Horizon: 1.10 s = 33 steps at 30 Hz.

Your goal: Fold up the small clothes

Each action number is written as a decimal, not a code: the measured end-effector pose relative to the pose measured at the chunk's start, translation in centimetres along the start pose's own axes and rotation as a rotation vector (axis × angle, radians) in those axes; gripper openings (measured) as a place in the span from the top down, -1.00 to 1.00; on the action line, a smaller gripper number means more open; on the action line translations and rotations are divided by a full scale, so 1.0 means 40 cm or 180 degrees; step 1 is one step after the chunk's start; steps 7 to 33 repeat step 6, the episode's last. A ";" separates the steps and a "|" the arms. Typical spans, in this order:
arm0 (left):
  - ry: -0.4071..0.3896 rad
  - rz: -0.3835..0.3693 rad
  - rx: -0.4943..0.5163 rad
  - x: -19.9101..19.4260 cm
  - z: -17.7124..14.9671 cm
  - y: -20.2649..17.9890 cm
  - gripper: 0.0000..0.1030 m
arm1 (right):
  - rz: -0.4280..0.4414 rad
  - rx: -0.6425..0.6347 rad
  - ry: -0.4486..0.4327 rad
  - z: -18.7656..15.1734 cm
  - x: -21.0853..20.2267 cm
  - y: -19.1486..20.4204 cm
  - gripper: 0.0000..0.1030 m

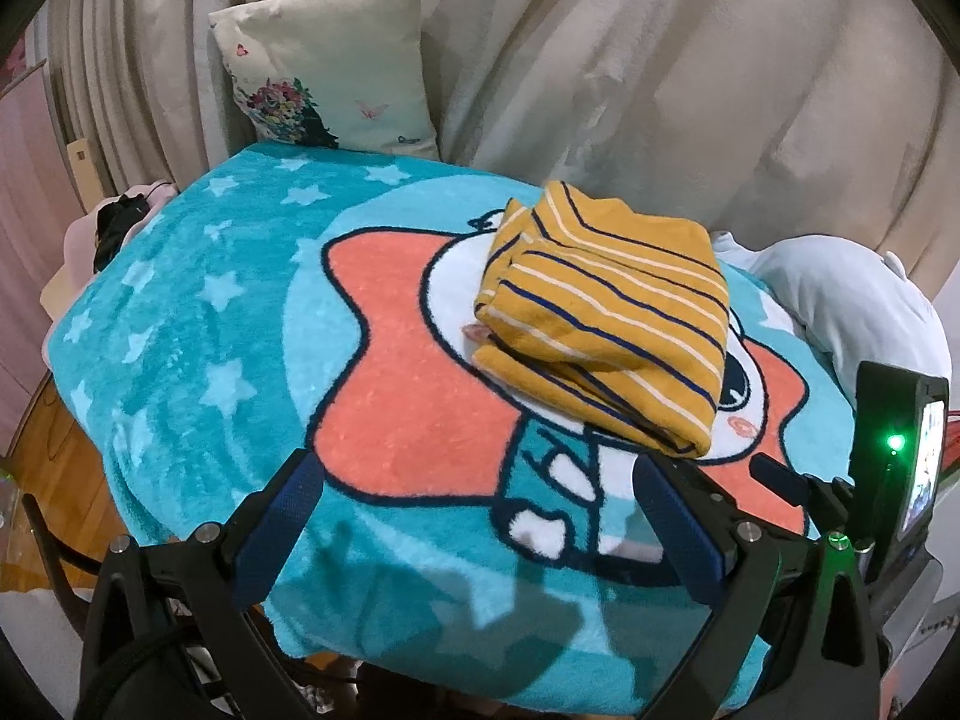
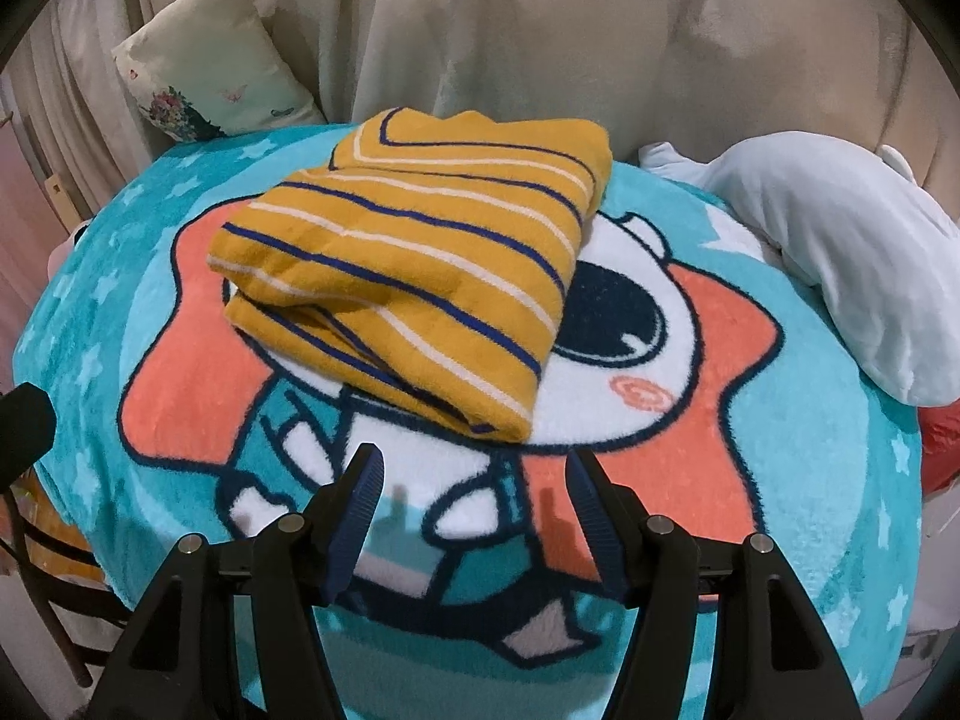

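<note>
Garment: a mustard-yellow knit top with navy and white stripes (image 1: 606,312), folded into a thick bundle, lies on the astronaut's white helmet, the central figure of the teal fleece blanket with pale stars (image 1: 180,312)
Left tongs: the left tongs (image 1: 477,498) are spread wide and hold nothing, hanging just short of the bundle's near corner
Right tongs: the right tongs (image 2: 474,483) are likewise parted and empty, poised just in front of the bundle's near edge
Stage: judged from the stacked layers, the folding looks close to done
Loose layers: the bundle's near-left side shows open, uneven plies; a pinch that catches only the top ply would likely peel the fold open
Plush ground: the fleece is deep; tongs driven low under the bundle may snag the blanket and drag the astronaut picture along with the top
Crowded edge: a pale blue plush pillow (image 2: 840,276) sits right of the astronaut; a push that way could jam the bundle against it
Backdrop: a cream cushion printed with flowers and butterflies (image 1: 327,66) leans behind the astronaut, well apart from the bundle
</note>
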<state>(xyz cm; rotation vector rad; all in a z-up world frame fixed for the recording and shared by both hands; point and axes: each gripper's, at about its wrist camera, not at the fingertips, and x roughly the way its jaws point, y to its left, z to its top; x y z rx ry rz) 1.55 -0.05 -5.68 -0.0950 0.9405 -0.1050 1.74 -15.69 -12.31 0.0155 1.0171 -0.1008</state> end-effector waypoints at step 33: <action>0.0059 0.0043 0.0008 0.013 0.002 -0.003 -1.00 | 0.0022 0.0022 0.0052 -0.003 0.013 -0.001 -0.32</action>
